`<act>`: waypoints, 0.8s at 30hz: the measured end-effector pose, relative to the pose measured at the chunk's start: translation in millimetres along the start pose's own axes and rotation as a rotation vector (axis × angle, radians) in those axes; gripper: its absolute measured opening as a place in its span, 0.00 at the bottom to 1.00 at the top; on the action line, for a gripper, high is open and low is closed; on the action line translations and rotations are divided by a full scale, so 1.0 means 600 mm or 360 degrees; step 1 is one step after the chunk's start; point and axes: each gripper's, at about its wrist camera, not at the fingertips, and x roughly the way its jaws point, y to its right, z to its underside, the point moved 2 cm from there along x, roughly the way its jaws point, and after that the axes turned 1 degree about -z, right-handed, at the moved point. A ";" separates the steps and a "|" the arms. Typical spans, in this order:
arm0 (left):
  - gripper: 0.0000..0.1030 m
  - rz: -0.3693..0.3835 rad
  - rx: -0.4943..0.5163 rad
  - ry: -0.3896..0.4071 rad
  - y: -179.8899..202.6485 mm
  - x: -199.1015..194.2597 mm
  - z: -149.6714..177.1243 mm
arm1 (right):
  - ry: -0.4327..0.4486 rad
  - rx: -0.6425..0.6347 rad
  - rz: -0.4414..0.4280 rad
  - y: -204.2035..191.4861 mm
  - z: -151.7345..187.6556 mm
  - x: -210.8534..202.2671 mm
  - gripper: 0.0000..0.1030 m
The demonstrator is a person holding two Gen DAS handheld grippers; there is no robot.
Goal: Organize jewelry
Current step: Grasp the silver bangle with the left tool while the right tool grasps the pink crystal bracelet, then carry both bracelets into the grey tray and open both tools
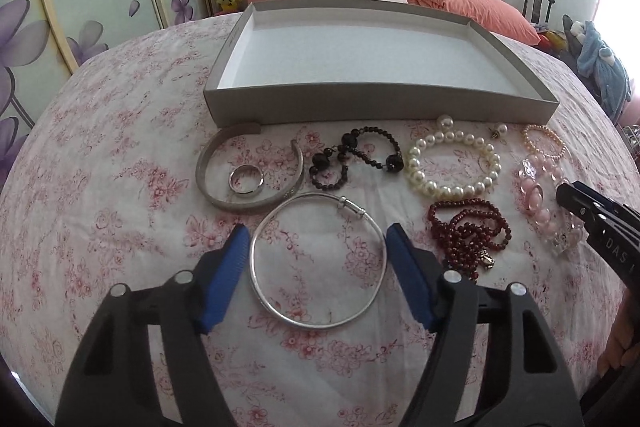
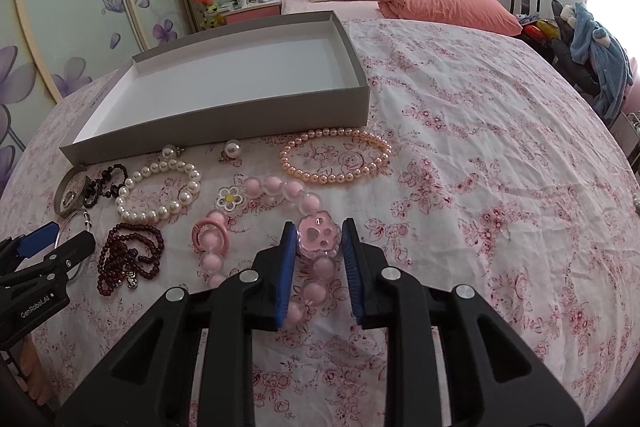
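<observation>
Several pieces of jewelry lie on the floral bedspread [image 1: 120, 147] in front of an empty grey box [image 1: 360, 103]. From the left come a silver cuff [image 1: 208, 163] around a ring [image 1: 246, 179], a black bead strand [image 1: 352, 155], a white pearl bracelet [image 1: 452, 163] and dark red beads [image 1: 468, 231]. The left gripper [image 1: 316, 251] stands unclenched, its blue pads either side of a thin silver bangle [image 1: 320, 259], seemingly not pressing it. Further right, the right gripper [image 2: 318, 247] is clenched on the pink bead bracelet [image 2: 276, 187] at its paw charm.
</observation>
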 end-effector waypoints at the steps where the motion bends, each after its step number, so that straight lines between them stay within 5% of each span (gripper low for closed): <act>1: 0.69 -0.0002 0.0001 0.0000 0.002 0.000 0.000 | -0.0001 -0.0001 0.0000 -0.002 0.000 -0.001 0.24; 11: 0.66 0.0037 -0.0021 0.0024 -0.004 -0.009 0.004 | 0.0033 0.0040 -0.0088 0.011 0.000 -0.007 0.23; 24: 0.66 0.0041 -0.0056 0.0139 -0.031 -0.051 0.023 | 0.0355 -0.0006 -0.0310 -0.014 -0.008 -0.099 0.23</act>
